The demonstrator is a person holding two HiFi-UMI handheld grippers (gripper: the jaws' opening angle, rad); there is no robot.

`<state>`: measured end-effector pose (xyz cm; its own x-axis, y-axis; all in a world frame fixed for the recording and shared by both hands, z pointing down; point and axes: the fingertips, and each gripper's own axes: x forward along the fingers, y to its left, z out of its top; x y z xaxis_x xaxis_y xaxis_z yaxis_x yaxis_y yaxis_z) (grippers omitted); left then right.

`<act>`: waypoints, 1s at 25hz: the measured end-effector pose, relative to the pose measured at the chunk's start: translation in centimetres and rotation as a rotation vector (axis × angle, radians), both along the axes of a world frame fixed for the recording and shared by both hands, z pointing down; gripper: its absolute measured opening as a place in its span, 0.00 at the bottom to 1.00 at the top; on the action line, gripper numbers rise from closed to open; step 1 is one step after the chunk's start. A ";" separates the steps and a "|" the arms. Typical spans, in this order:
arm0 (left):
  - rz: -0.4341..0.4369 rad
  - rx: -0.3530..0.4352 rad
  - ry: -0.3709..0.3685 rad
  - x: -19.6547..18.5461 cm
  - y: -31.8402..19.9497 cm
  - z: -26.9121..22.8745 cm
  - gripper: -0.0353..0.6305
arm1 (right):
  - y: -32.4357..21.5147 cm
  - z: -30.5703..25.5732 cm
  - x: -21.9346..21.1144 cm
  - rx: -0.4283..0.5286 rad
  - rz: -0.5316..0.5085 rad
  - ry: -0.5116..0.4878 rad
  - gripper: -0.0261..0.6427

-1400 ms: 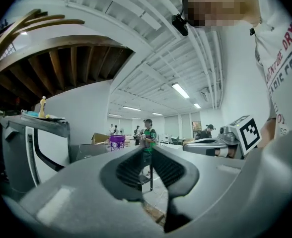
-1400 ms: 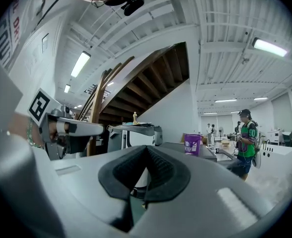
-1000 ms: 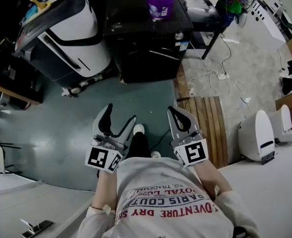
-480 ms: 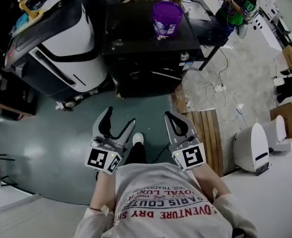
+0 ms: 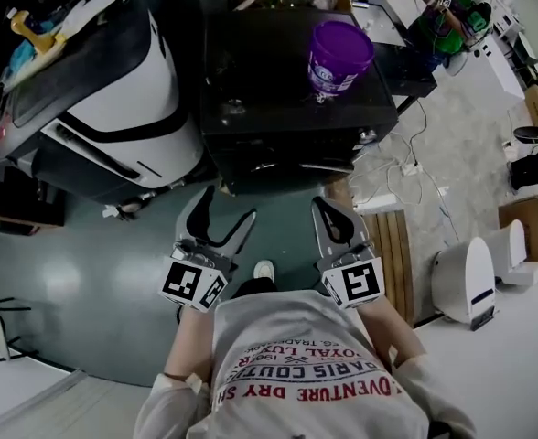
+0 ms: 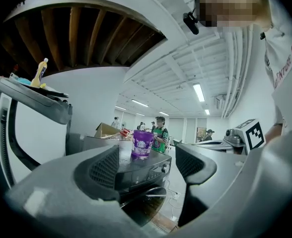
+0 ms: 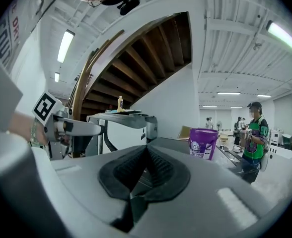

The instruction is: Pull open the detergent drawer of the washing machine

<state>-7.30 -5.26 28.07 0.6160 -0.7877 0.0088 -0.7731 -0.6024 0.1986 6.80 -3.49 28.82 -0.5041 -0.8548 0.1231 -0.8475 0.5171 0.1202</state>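
The black washing machine [image 5: 278, 99] stands just ahead, with a purple bucket [image 5: 339, 58] on its lid. Its control panel with a round knob [image 6: 162, 168] shows between my left jaws; I cannot make out the detergent drawer on the front. My left gripper [image 5: 228, 207] is open and empty, a short way in front of the machine's left half. My right gripper [image 5: 329, 210] is shut with nothing in it, short of the machine's right front. In the right gripper view its pads [image 7: 146, 158] meet, and the bucket [image 7: 203, 142] stands beyond them.
A white and black appliance [image 5: 123, 108] with a yellow bottle [image 5: 26, 27] on top stands left of the washer. Wooden slats [image 5: 392, 254], cables [image 5: 415, 167] and a white device [image 5: 466, 282] lie on the floor to the right. A person in green [image 5: 452, 16] stands far right.
Both grippers have advanced with the person toward the washing machine, which now sits much closer and larger in the head view. The left jaws stay open, the right stay shut.
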 end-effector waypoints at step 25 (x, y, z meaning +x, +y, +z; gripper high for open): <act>-0.045 -0.398 0.303 2.3 -13.8 21.3 0.58 | -15.1 14.5 -2.2 -0.160 -0.162 -0.072 0.04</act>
